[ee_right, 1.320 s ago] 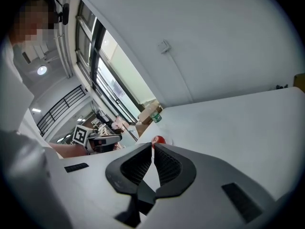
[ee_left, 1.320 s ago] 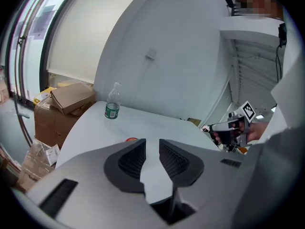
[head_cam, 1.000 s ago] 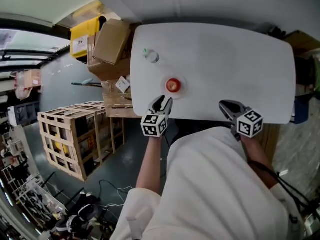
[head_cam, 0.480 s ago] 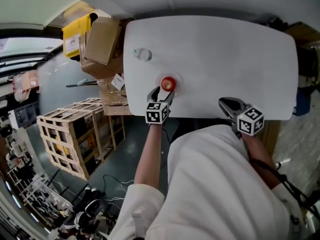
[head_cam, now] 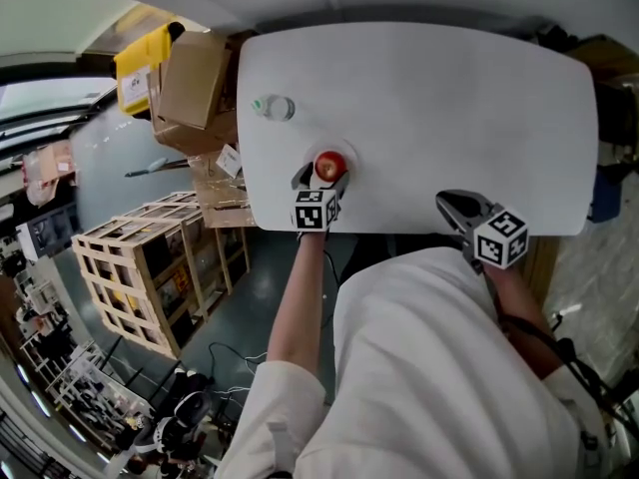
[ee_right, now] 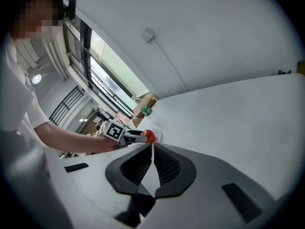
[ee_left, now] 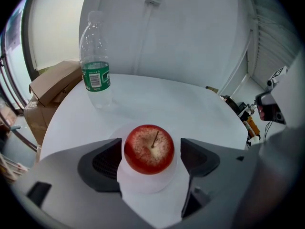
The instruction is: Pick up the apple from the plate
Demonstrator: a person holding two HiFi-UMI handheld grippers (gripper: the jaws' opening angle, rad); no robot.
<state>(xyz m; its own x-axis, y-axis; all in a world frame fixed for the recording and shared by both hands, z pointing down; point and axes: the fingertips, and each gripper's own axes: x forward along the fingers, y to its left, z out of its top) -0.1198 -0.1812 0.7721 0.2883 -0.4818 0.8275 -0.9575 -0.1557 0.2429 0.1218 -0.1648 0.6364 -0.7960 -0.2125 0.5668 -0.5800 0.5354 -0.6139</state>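
Observation:
A red apple (ee_left: 148, 148) sits on a small white plate (ee_left: 143, 187) near the left front of the white table (head_cam: 449, 98). My left gripper (ee_left: 151, 160) is lowered over the plate, its jaws opening, one on each side of the apple. The dark pads (ee_left: 105, 163) stand close to the apple but do not press on it. In the head view the apple (head_cam: 329, 165) shows just beyond the left gripper (head_cam: 322, 178). My right gripper (head_cam: 449, 206) hovers at the table's front edge, far right of the apple, shut with nothing in it (ee_right: 152, 149).
A clear water bottle (ee_left: 95, 70) with a green label stands on the table beyond the plate, toward the left edge (head_cam: 272, 107). Cardboard boxes (head_cam: 195, 78), a yellow bin (head_cam: 140, 63) and a wooden crate (head_cam: 140, 267) sit on the floor left of the table.
My left gripper has moved forward and down from the table's edge to the plate, and its jaws have spread around the apple. The right gripper has barely moved.

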